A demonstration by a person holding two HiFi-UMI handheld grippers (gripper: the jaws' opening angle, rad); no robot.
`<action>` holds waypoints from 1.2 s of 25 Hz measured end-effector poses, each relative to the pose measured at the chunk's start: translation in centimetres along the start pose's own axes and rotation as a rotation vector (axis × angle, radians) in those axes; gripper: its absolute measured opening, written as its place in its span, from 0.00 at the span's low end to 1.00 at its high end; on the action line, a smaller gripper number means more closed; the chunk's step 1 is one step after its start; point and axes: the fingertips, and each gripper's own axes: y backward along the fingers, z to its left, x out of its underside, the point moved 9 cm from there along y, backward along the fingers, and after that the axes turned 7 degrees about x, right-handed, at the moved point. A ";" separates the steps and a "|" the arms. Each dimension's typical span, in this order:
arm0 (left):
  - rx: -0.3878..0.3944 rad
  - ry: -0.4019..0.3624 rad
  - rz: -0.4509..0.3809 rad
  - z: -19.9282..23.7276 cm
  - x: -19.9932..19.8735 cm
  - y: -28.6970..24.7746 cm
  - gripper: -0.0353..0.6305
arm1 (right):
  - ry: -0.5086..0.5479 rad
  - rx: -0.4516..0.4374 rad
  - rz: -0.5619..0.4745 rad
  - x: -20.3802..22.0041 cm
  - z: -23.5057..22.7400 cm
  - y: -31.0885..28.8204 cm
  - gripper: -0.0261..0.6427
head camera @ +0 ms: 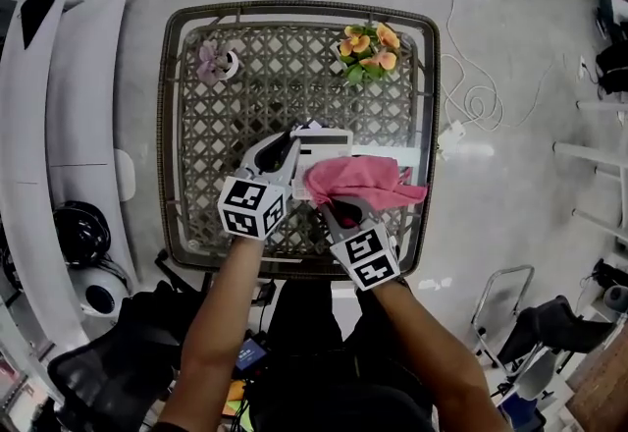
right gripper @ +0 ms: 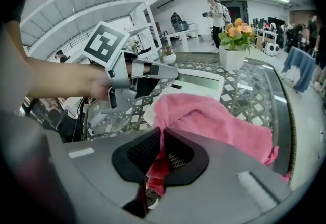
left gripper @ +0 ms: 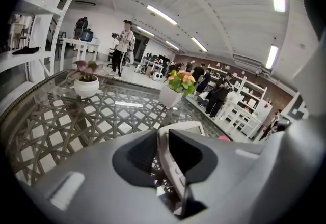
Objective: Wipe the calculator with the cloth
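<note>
Glass over brown woven wicker tops the square table (head camera: pixel 173 126); a flat white calculator (head camera: pixel 325 137) lies near its centre. From 7 o'clock the left gripper (left gripper: pixel 163 142) holds slightly parted, empty jaws at the calculator's left edge. From 5 o'clock the right gripper (right gripper: pixel 162 140) clenches a crumpled pink cloth (head camera: pixel 359 179) draped on the calculator.

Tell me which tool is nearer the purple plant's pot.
Left. The left tool straddles the calculator's edge, closer to that pot; the right tool clamps the pink cloth, farther away.
</note>
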 end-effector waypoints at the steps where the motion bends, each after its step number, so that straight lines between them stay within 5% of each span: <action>1: -0.001 0.002 -0.002 0.0 -0.1 -0.3 0.16 | -0.010 0.015 -0.003 0.3 -0.4 0.3 0.07; 14: 0.081 -0.002 -0.012 0.3 -0.8 -1.6 0.27 | -0.113 0.176 -0.122 -3.7 -6.3 0.5 0.07; 22: 0.048 0.003 0.005 0.5 -1.1 -1.9 0.29 | -0.008 -0.018 -0.118 -5.3 -3.1 -2.1 0.07; 30: 0.020 0.015 -0.007 0.4 -0.8 -1.5 0.30 | 0.124 -0.183 -0.005 -1.9 3.3 -3.5 0.07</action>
